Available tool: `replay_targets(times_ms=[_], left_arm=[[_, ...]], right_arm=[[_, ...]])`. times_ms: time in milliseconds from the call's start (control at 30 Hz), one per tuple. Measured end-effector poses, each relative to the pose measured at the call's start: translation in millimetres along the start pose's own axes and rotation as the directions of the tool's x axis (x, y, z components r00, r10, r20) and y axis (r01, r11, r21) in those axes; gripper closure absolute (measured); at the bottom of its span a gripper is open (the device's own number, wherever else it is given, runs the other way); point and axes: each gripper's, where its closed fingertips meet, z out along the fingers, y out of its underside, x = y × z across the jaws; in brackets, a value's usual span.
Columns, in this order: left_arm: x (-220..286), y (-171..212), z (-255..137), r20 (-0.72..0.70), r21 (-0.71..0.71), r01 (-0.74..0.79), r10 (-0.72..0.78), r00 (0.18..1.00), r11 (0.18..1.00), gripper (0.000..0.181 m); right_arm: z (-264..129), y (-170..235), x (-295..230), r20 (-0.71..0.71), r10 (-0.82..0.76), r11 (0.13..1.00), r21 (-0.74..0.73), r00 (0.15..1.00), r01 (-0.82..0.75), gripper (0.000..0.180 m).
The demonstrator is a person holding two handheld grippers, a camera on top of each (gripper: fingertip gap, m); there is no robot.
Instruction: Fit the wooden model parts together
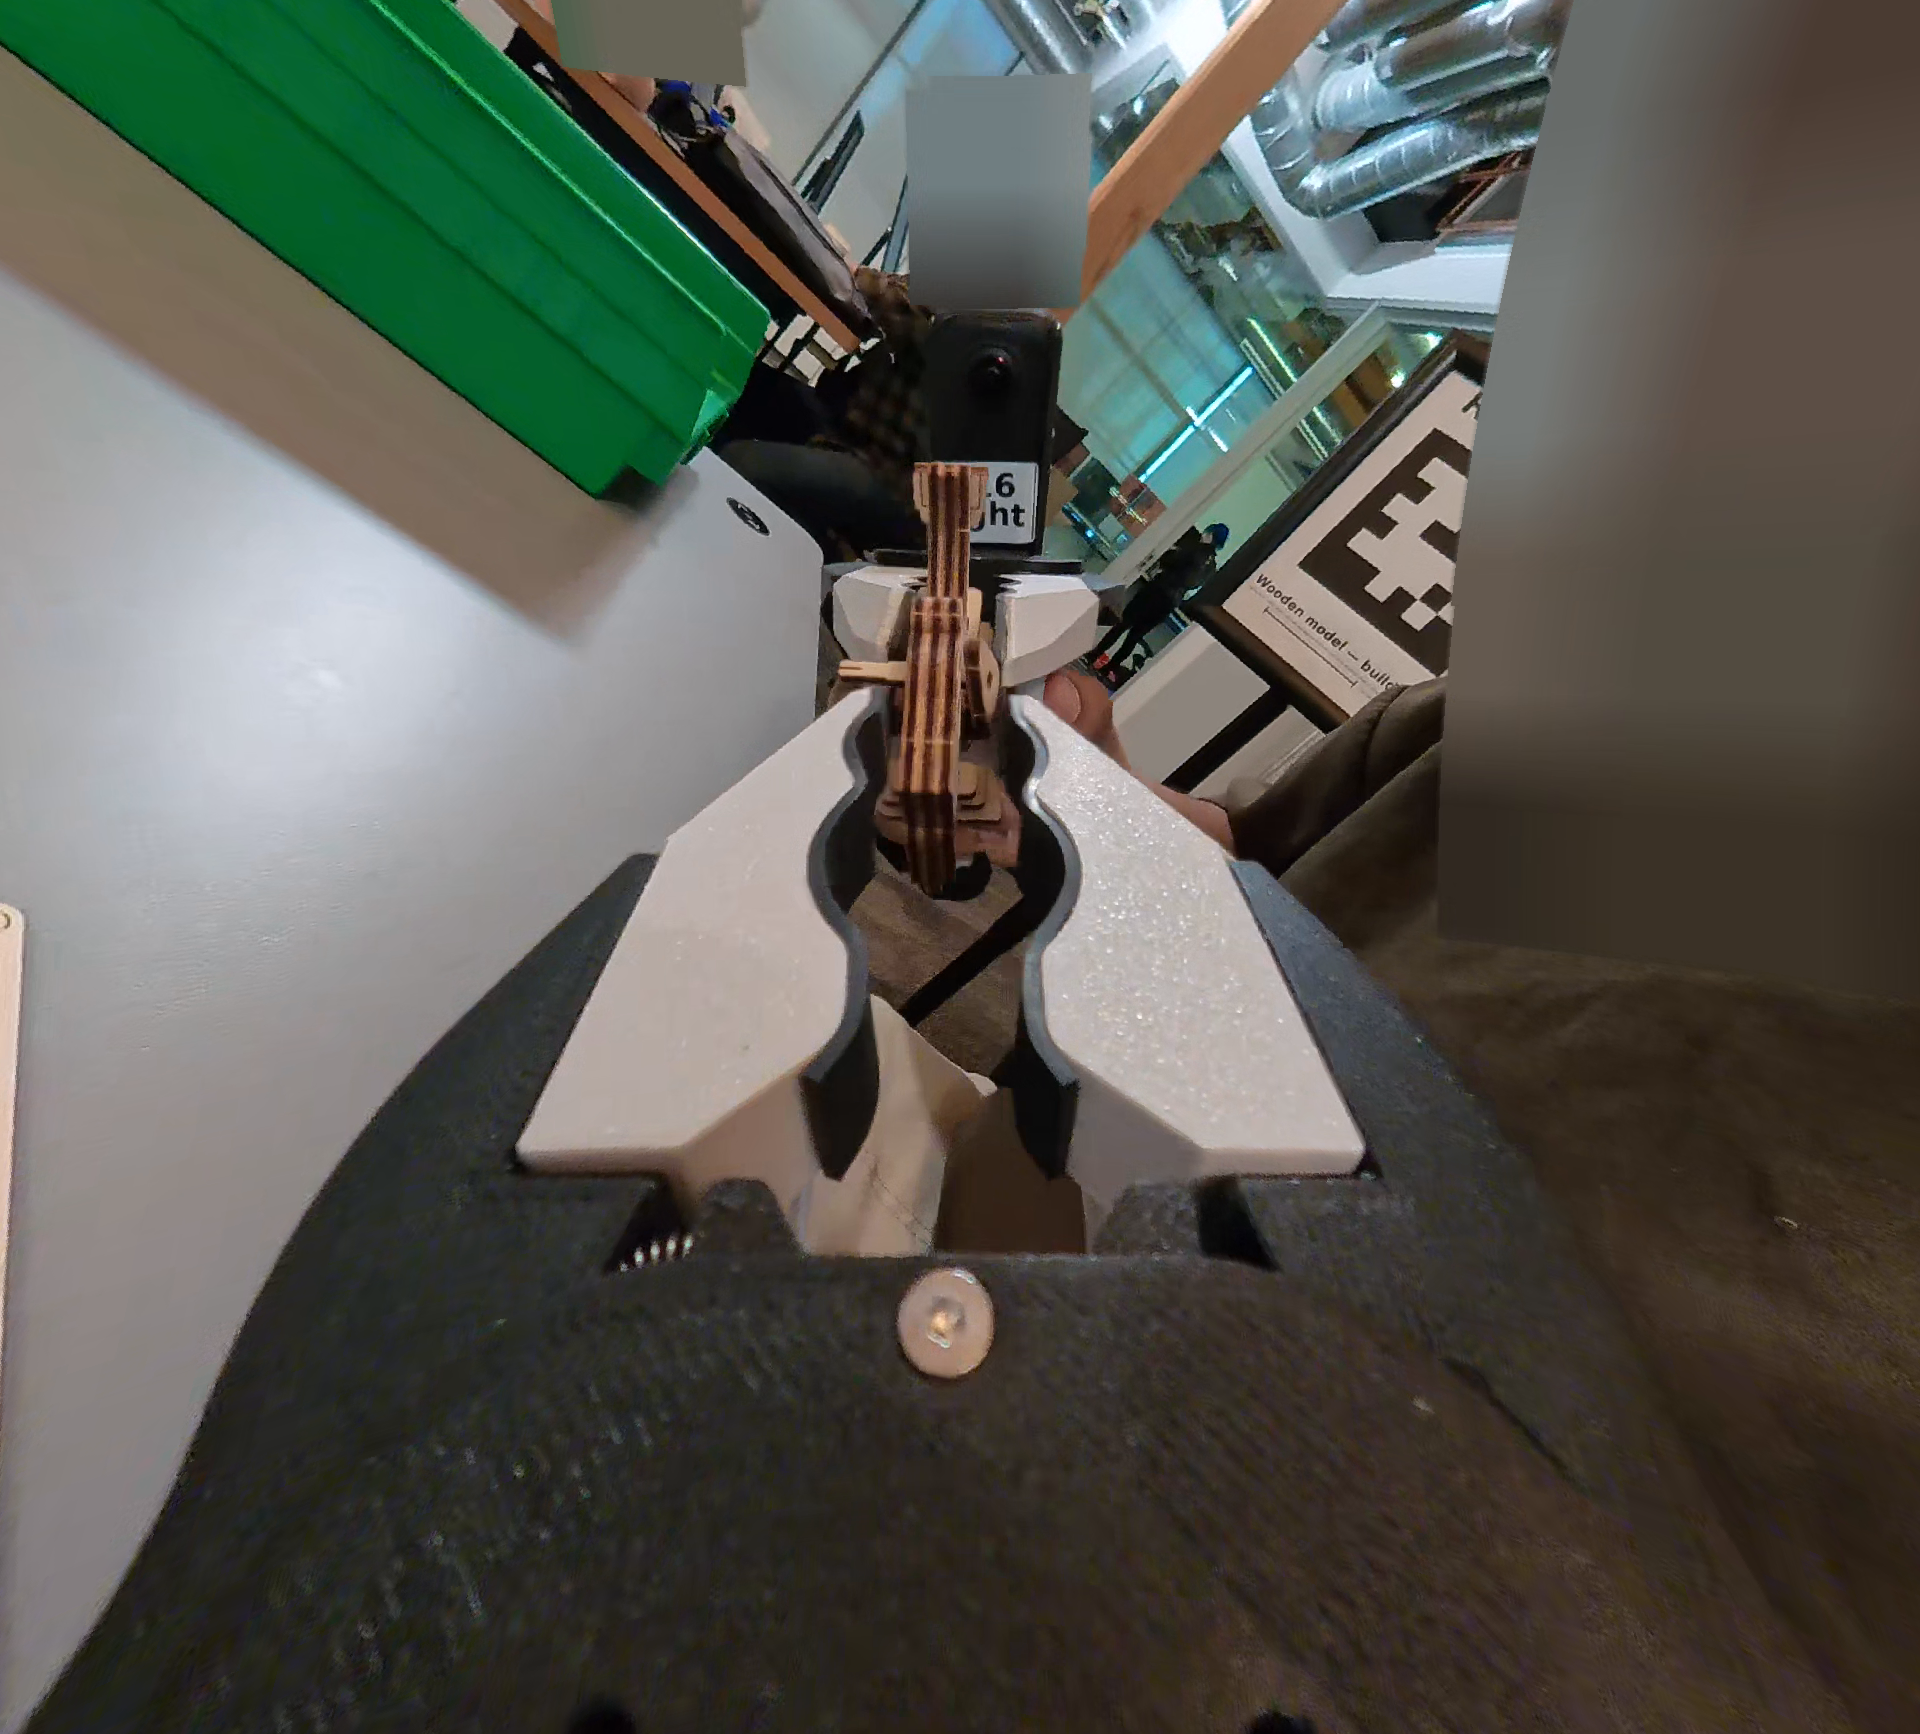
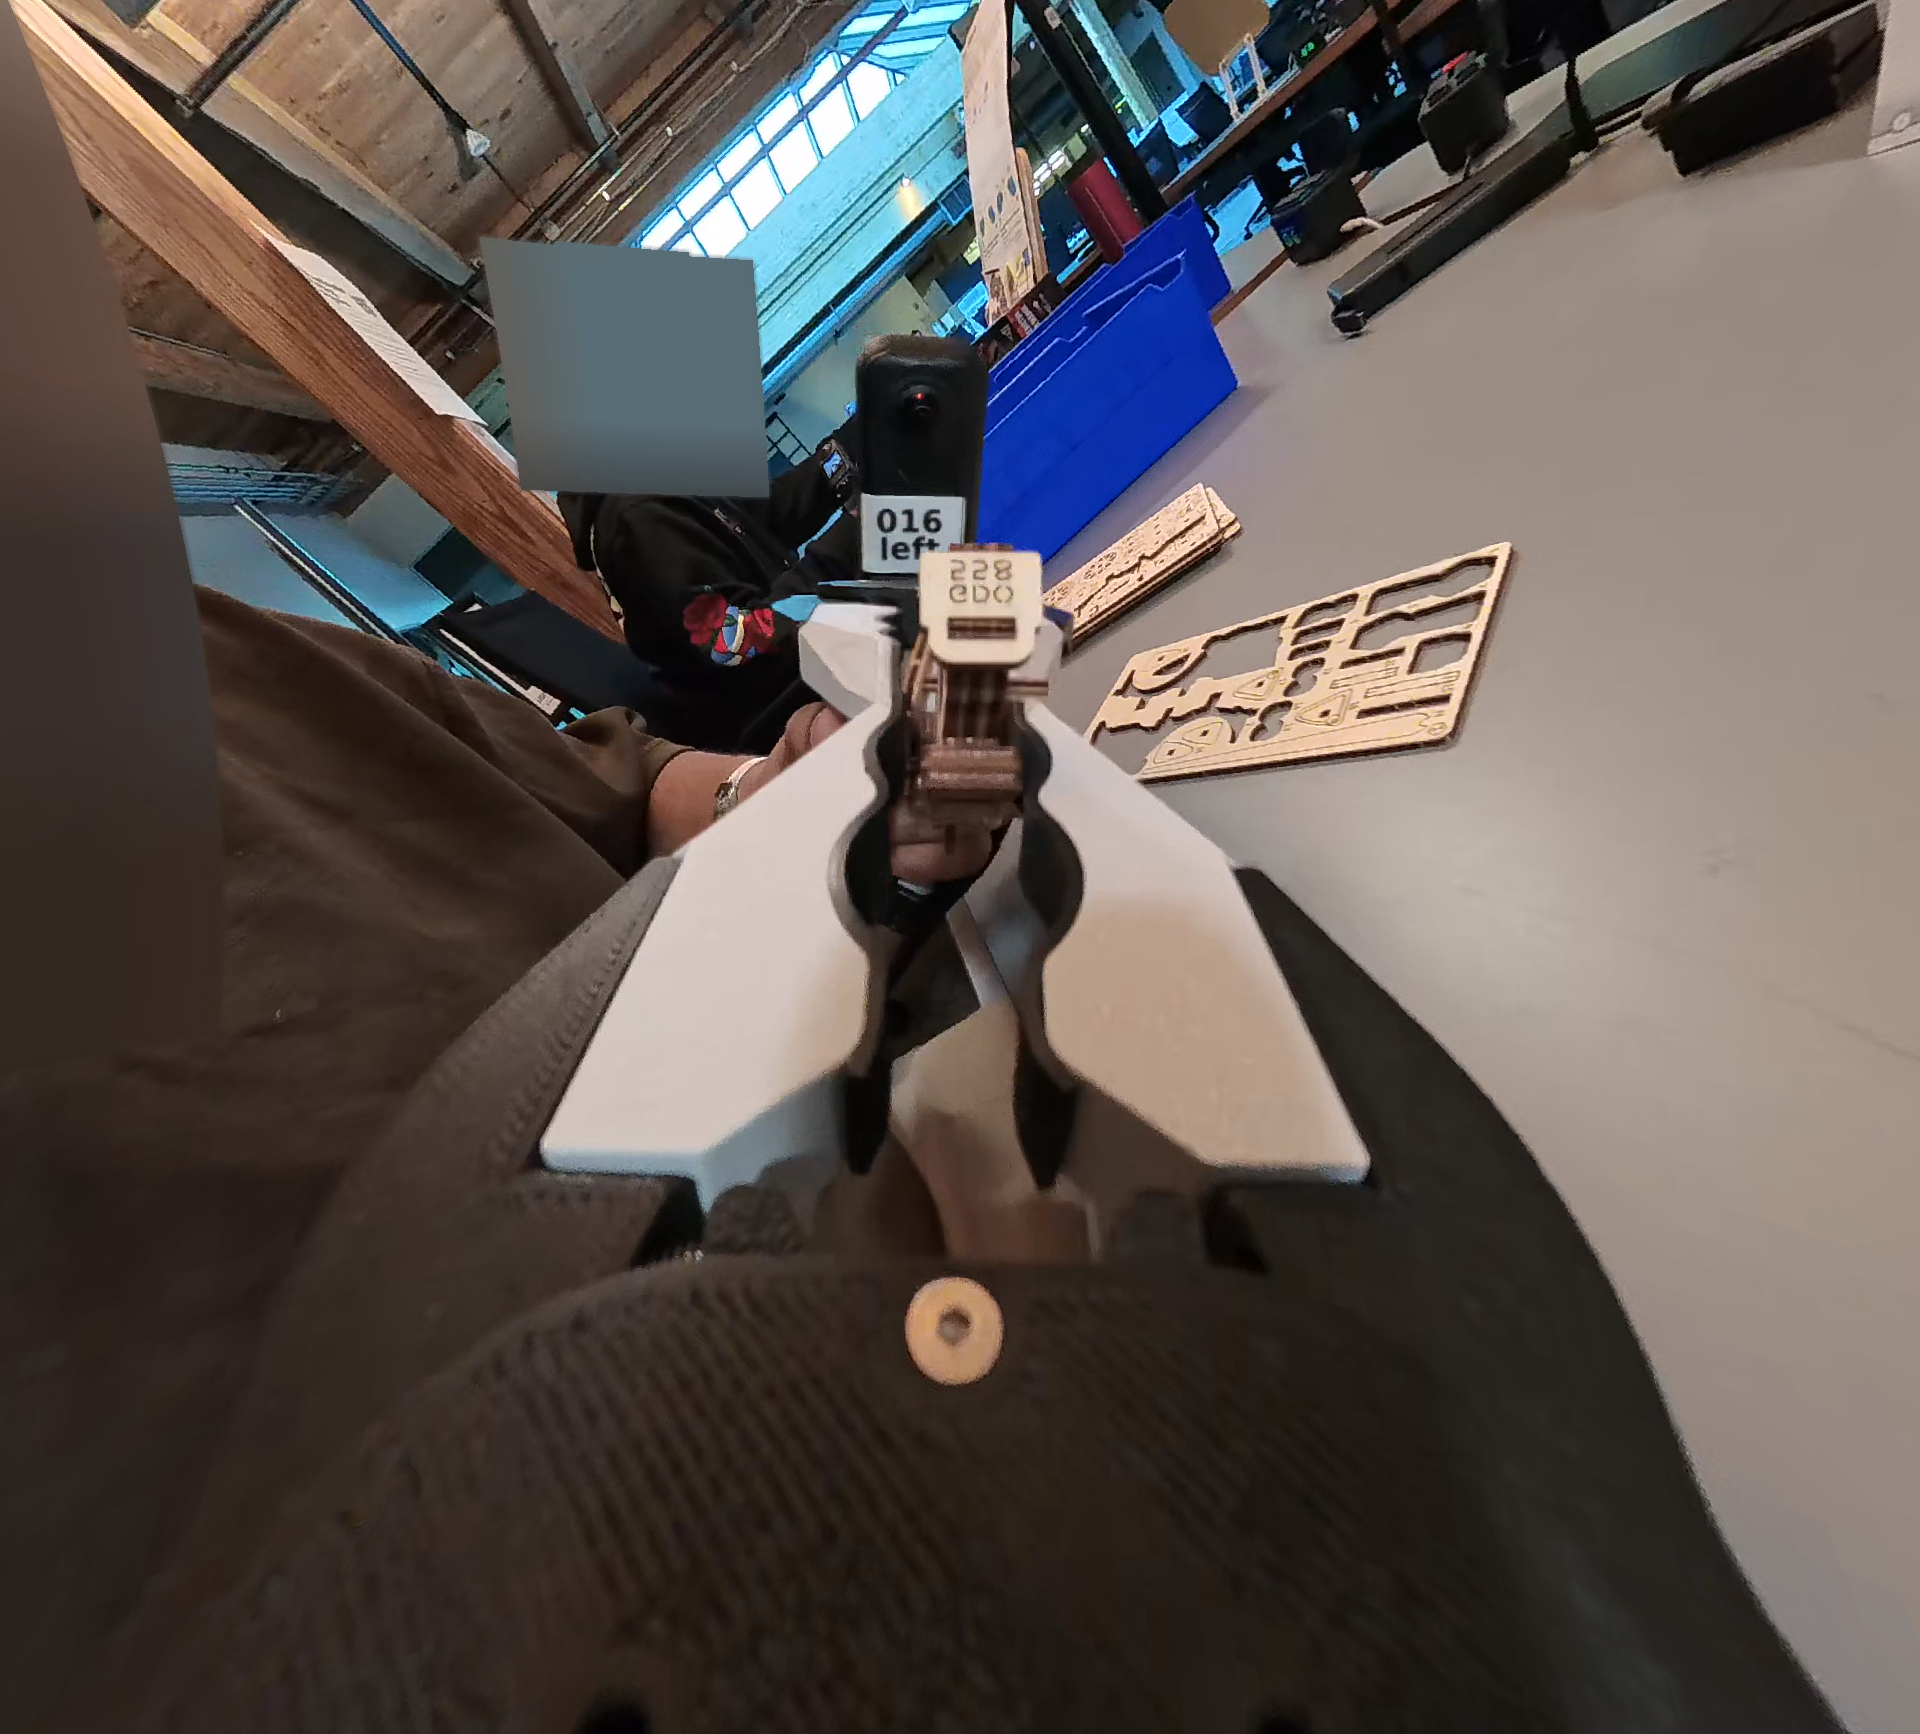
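Between the two grippers, held above the grey bench (image 2: 1558, 853), sits the wooden model (image 1: 940, 728). The left gripper (image 1: 943, 713) has its jaws closed on the model's near end; the right gripper (image 2: 951, 728) faces it, apparently clamping the other end. Farther right lies a punched-out wooden sheet (image 2: 1320, 666), then a blue bin (image 2: 1101, 396).

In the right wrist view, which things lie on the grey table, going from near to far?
Punched-out wooden sheet → stack of uncut wooden sheets → blue bin.
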Motion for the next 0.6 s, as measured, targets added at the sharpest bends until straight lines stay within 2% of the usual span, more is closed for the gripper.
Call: replay_targets(times_ms=[167,333,500,600], left_arm=[[-4.4,2.3,-3.2,0.013,-0.028,0.0,0.0,1.0,1.0,0.154],[-10.0,0.1,-9.7,0.063,-0.066,-0.097,0.101,0.993,0.993,0.153],[-7.7,6.7,-10.6,0.074,-0.165,-0.243,0.258,0.963,0.956,0.167],[-7.8,14.0,-9.2,0.072,-0.226,-0.302,0.326,0.943,0.926,0.167]], right_arm=[[-2.2,0.3,2.2,-0.005,0.0,1.0,-0.017,1.0,0.0,0.163],[-2.3,4.5,4.3,-0.038,-0.055,0.996,-0.068,0.998,0.053,0.163],[-0.4,10.9,3.5,-0.072,-0.165,0.978,-0.14,0.984,0.154,0.162],[0.2,15.7,3.8,-0.087,-0.233,0.958,-0.194,0.969,0.213,0.162]])
